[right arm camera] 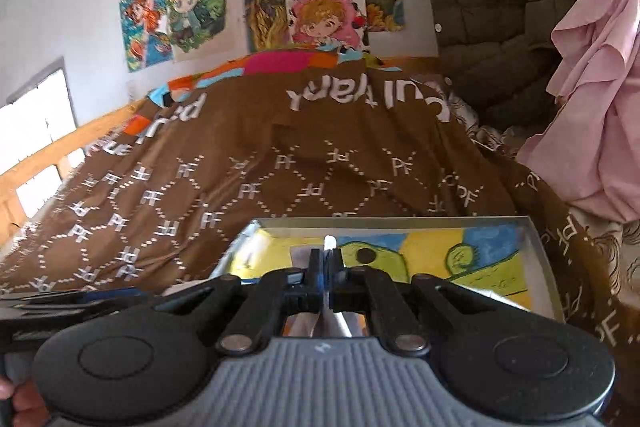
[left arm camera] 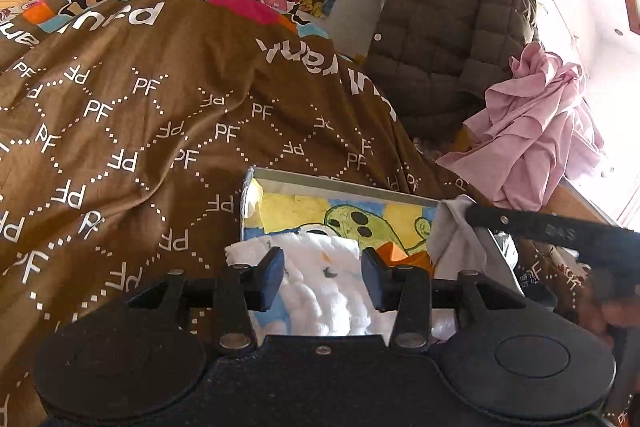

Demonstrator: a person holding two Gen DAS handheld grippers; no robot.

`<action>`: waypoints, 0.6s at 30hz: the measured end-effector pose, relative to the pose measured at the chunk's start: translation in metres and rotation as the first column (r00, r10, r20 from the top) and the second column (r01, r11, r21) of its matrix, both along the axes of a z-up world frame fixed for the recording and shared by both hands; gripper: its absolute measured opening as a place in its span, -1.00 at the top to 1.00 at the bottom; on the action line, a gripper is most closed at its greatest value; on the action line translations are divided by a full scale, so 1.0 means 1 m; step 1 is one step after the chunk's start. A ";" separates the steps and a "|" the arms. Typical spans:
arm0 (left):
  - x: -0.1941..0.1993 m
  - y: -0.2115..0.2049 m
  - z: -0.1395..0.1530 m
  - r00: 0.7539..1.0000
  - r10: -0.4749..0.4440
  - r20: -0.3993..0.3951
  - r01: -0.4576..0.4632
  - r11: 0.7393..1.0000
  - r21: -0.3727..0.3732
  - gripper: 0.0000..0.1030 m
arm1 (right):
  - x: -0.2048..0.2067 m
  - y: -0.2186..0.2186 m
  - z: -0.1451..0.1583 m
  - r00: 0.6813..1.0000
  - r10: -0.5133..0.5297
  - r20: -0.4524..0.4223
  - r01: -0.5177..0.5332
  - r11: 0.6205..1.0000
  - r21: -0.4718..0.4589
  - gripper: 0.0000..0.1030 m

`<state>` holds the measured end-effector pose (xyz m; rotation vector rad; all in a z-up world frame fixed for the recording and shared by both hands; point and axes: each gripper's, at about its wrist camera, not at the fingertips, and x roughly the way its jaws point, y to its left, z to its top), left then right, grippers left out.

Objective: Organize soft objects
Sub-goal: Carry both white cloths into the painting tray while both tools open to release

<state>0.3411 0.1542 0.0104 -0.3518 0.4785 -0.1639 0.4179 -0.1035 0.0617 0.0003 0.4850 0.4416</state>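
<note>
White cloth (left arm camera: 324, 279) w/ small dark + orange marks lies in the near-left part of metal tray (left arm camera: 336, 183), bunched up, running between the fingers of left hand-held gripper (left arm camera: 323, 269). Fingers sit apart, one on each side of the cloth; can't tell if pads actually touch it, no clamp visible.

Grey cloth (left arm camera: 456, 231) hangs over tray's right rim in left wrist view, w/ a finger of the right hand-held gripper (left arm camera: 536, 227) reaching in from the right onto it. In right wrist view the right hand-held gripper (right arm camera: 325, 259) has its fingers pressed together on a thin pale bit of fabric poking out at the tips (right arm camera: 329, 242) — reads as the grey cloth, pinched.

Tray (right arm camera: 544, 251) has a painted bottom: yellow, blue, green cartoon shapes w/ black dots. It rests on the bed, on brown bedspread (left arm camera: 140, 115) printed w/ white "PF" letters + dotted diamond grid.

Far right: dark quilted jacket (left arm camera: 448, 27) propped up near the wall, pink crumpled garment (left arm camera: 536, 131) just beside it, nearer + to the right. Both well apart from tray contents.

Far wall: colourful cartoon posters (right arm camera: 320, 7). Wooden bed rail (right arm camera: 48, 163) at far left in right wrist view
</note>
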 end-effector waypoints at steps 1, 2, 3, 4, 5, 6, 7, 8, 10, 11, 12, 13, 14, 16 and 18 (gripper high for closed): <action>-0.001 0.000 0.000 1.000 0.001 -0.001 -0.001 1.000 0.003 0.02 | 0.002 0.001 -0.002 1.000 -0.008 -0.002 0.008 1.000 -0.012 0.93; -0.002 -0.001 0.000 1.000 0.003 0.000 -0.003 1.000 0.006 -0.01 | 0.004 0.001 -0.005 1.000 -0.014 -0.006 0.014 1.000 -0.024 0.92; -0.003 -0.001 0.000 1.000 0.004 0.000 -0.004 1.000 0.008 -0.08 | 0.004 0.000 -0.007 1.000 -0.022 -0.008 0.022 0.999 -0.032 0.88; -0.003 -0.002 0.001 1.000 0.006 0.000 -0.006 1.000 0.008 -0.15 | 0.004 -0.001 -0.010 1.000 -0.028 -0.010 0.028 0.999 -0.038 0.83; -0.005 -0.002 0.002 1.000 0.009 0.001 -0.009 1.000 0.009 -0.18 | 0.004 -0.002 -0.012 0.999 -0.035 -0.016 0.034 0.999 -0.042 0.82; -0.006 -0.003 0.003 1.000 0.012 0.002 -0.012 1.000 0.010 -0.22 | 0.004 -0.004 -0.015 0.999 -0.041 -0.022 0.040 0.998 -0.045 0.79; -0.007 -0.003 0.004 1.000 0.013 0.002 -0.013 1.000 0.011 -0.27 | 0.004 -0.006 -0.017 0.999 -0.047 -0.028 0.045 0.998 -0.049 0.74; -0.008 -0.003 0.005 1.000 0.015 0.003 -0.015 1.000 0.013 -0.31 | 0.003 -0.009 -0.019 0.998 -0.053 -0.035 0.052 0.997 -0.053 0.68; -0.011 -0.004 0.008 1.000 0.021 0.009 -0.021 1.000 0.016 -0.41 | 0.002 -0.013 -0.020 0.997 -0.065 -0.039 0.063 0.996 -0.055 0.34; -0.013 -0.005 0.010 1.000 0.021 0.010 -0.021 1.000 0.017 -0.42 | 0.000 -0.015 -0.020 0.997 -0.070 -0.037 0.068 0.996 -0.054 0.29; -0.015 -0.006 0.012 1.000 0.022 0.012 -0.022 1.000 0.021 -0.44 | -0.003 -0.017 -0.019 0.997 -0.073 -0.036 0.071 0.996 -0.054 0.22; -0.017 -0.006 0.014 1.000 0.024 0.014 -0.024 0.999 0.024 -0.49 | -0.005 -0.018 -0.018 0.997 -0.074 -0.033 0.072 0.996 -0.054 0.14; -0.019 -0.007 0.016 0.999 0.027 0.018 -0.027 0.999 0.027 -0.52 | -0.008 -0.020 -0.017 0.997 -0.074 -0.030 0.073 0.996 -0.054 0.10; -0.024 -0.009 0.020 0.999 0.035 0.027 -0.036 0.999 0.030 -0.66 | -0.017 -0.021 -0.012 0.997 -0.070 -0.015 0.069 0.996 -0.058 -0.04; -0.029 -0.012 0.025 0.998 0.042 0.036 -0.043 0.999 0.029 -0.74 | -0.029 -0.023 -0.007 0.998 -0.065 0.008 0.065 0.996 -0.062 -0.14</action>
